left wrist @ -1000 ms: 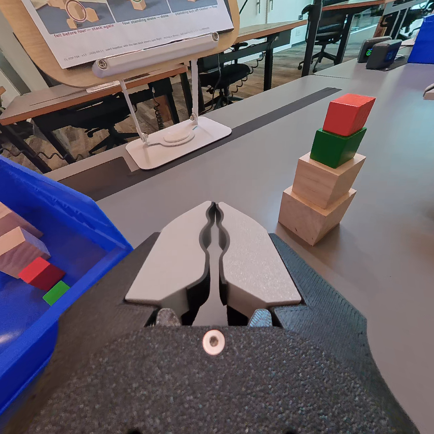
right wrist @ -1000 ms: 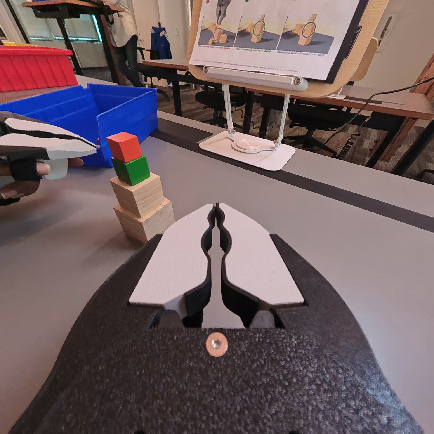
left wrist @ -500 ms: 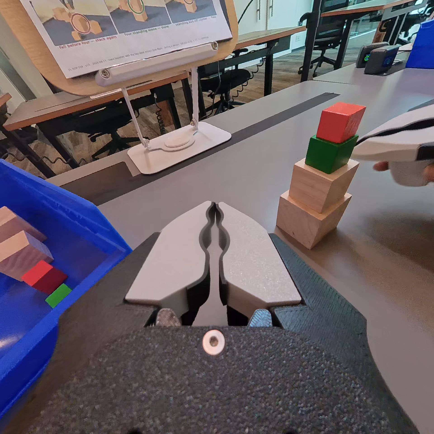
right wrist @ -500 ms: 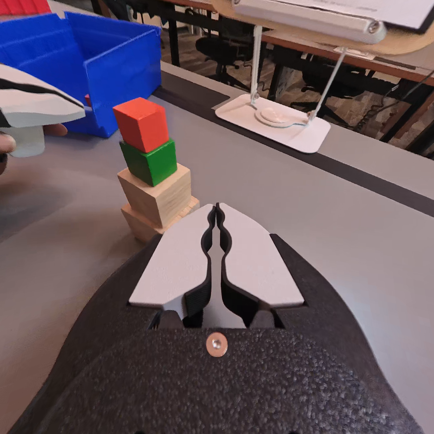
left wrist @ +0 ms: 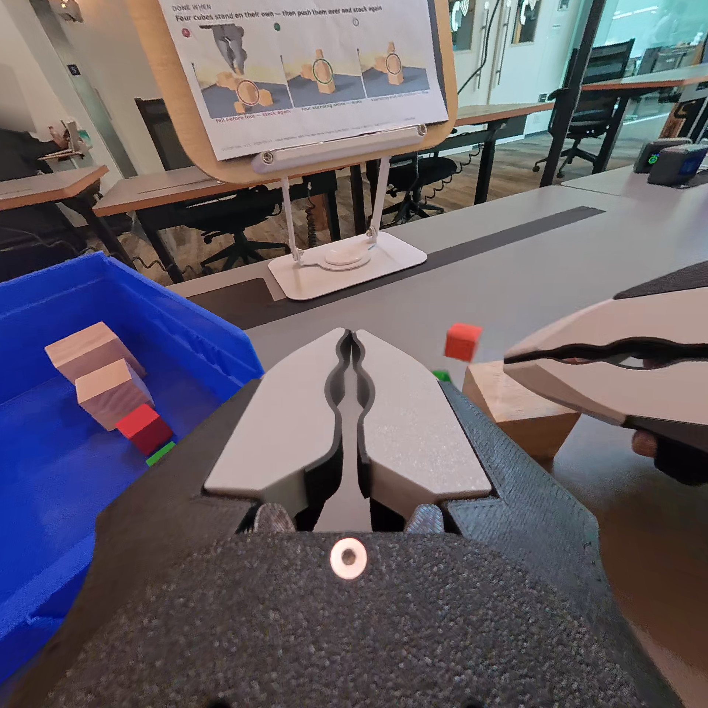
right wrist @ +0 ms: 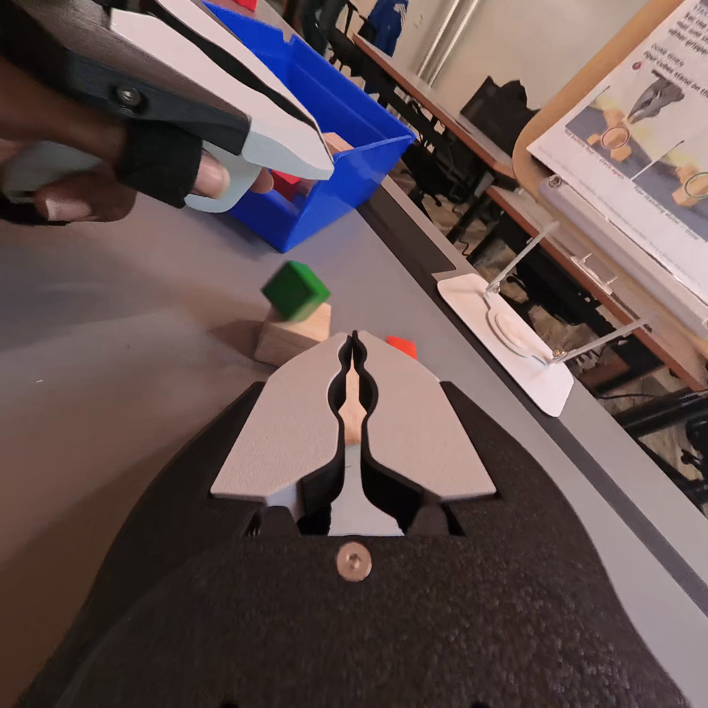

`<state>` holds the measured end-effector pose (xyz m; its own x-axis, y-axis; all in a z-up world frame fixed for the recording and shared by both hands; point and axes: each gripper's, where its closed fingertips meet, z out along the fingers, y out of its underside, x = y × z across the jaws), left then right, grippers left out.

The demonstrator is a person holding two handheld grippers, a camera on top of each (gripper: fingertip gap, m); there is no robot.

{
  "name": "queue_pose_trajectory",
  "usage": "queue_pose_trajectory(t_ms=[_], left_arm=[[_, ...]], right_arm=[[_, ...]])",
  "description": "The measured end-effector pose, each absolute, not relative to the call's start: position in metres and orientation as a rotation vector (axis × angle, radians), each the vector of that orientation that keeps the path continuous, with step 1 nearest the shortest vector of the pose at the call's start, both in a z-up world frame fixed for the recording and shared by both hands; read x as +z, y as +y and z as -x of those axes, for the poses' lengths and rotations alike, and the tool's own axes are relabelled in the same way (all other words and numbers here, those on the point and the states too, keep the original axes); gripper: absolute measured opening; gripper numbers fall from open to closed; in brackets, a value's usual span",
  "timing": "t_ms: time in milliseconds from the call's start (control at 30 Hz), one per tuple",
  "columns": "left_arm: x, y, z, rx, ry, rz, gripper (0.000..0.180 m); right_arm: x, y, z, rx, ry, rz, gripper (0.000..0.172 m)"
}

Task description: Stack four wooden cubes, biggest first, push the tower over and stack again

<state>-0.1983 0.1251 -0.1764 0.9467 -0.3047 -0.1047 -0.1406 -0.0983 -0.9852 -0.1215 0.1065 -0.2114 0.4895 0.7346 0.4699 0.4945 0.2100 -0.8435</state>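
Both grippers closed, nothing held. Left gripper (left wrist: 349,334) at frame centre, bin (left wrist: 161,329) at left. Right gripper (right wrist: 353,335) over wood cube (right wrist: 295,335); green cube (right wrist: 295,289) blurred just above it, red cube (right wrist: 402,344) blurred at right of tips.

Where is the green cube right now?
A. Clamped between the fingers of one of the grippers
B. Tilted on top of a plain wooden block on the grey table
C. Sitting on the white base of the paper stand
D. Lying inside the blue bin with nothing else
B: the right wrist view shows the green cube tipped and blurred on a wooden block on the grey table, with no gripper gripping it.
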Motion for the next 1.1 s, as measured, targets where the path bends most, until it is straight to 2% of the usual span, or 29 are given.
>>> queue_pose_trajectory(t_ms=[233, 600, 1100], left_arm=[[-0.178, 0.125, 0.197, -0.144, 0.354, 1.678, 0.0], [-0.173, 0.124, 0.198, -0.153, 0.337, 1.658, 0.0], [-0.172, 0.124, 0.202, -0.193, 0.315, 1.654, 0.0]], right_arm=[[-0.198, 0.121, 0.092, 0.289, -1.022, 1.493, 0.0], [-0.14, 0.158, -0.02, 0.348, -0.61, 1.567, 0.0], [-0.137, 0.172, -0.133, 0.283, -0.308, 1.554, 0.0]])
